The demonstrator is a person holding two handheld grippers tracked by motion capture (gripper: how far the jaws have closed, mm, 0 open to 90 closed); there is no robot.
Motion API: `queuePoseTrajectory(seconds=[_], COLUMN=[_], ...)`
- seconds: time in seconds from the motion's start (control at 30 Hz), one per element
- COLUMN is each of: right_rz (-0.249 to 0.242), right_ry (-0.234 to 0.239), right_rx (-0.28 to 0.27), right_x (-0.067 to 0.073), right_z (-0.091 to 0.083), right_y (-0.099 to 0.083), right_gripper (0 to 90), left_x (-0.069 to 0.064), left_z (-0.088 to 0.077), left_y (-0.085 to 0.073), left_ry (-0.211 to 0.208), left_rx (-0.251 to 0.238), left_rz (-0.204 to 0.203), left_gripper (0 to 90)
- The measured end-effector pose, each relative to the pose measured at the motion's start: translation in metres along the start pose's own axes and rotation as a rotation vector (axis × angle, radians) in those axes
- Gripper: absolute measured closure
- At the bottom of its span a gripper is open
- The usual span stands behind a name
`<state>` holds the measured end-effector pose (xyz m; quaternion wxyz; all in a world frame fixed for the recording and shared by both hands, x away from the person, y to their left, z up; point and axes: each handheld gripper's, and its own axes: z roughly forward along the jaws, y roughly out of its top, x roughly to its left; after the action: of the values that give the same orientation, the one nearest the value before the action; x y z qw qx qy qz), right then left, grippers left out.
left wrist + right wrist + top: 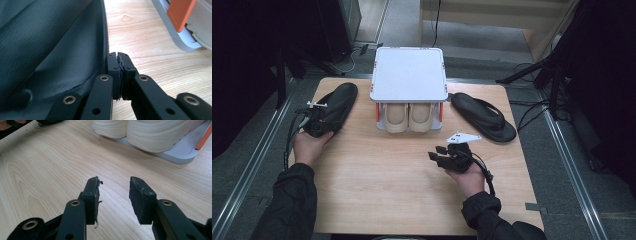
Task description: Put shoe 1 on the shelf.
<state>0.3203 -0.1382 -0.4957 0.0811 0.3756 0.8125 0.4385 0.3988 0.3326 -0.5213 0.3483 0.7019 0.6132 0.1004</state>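
Observation:
A black slipper [337, 100] lies at the table's left, its dark leathery surface [50, 50] close on the left in the left gripper view. My left gripper [323, 122] rests at the slipper's near end. Its jaws [117, 56] are shut, pads together right beside the slipper's edge, and I cannot make out any of the slipper between them. My right gripper [435, 152] hovers over bare wood right of centre, pointing toward the rack. It stands open [113, 182] with nothing between its fingers. A second black slipper [484, 117] lies right of the rack.
A small grey-white shoe rack [409, 75] with orange posts [180, 12] stands at the table's far middle. A pair of cream shoes [409, 117] [155, 132] sits on its lower shelf. Bare wood runs across the table's near half. Dark stands and cables ring the table.

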Motion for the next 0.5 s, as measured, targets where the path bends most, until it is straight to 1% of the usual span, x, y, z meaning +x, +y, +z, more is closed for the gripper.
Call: queuePoseTrajectory(seconds=[0.17, 0.3, 0.33, 0.37, 0.4, 0.5], right_rz=[-0.004, -0.009, -0.01, -0.014, -0.013, -0.018], right_ry=[0.006, 0.014, 0.016, 0.017, 0.018, 0.021], right_rx=[-0.001, 0.003, 0.004, 0.002, 0.003, 0.004], right_x=[0.001, 0.001, 0.001, 0.001, 0.002, 0.002], right_z=[0.002, 0.005, 0.006, 0.006, 0.007, 0.008], right_y=[0.002, 0.005, 0.005, 0.005, 0.006, 0.007], right_gripper=[60.1, 60.1, 60.1, 60.1, 60.1, 60.1], left_x=[0.006, 0.013, 0.015, 0.018, 0.019, 0.02], left_z=[-0.006, -0.011, -0.013, -0.013, -0.014, -0.017], left_y=[-0.005, -0.009, -0.01, -0.011, -0.012, -0.01], left_ry=[0.014, 0.043, 0.042, 0.044, 0.045, 0.043], left_rx=[0.0, 0.006, 0.011, 0.003, 0.009, -0.006], left_rz=[-0.013, -0.024, -0.03, -0.037, -0.046, -0.048], left_gripper=[88.9, 88.6, 88.6, 88.6, 88.6, 88.9])
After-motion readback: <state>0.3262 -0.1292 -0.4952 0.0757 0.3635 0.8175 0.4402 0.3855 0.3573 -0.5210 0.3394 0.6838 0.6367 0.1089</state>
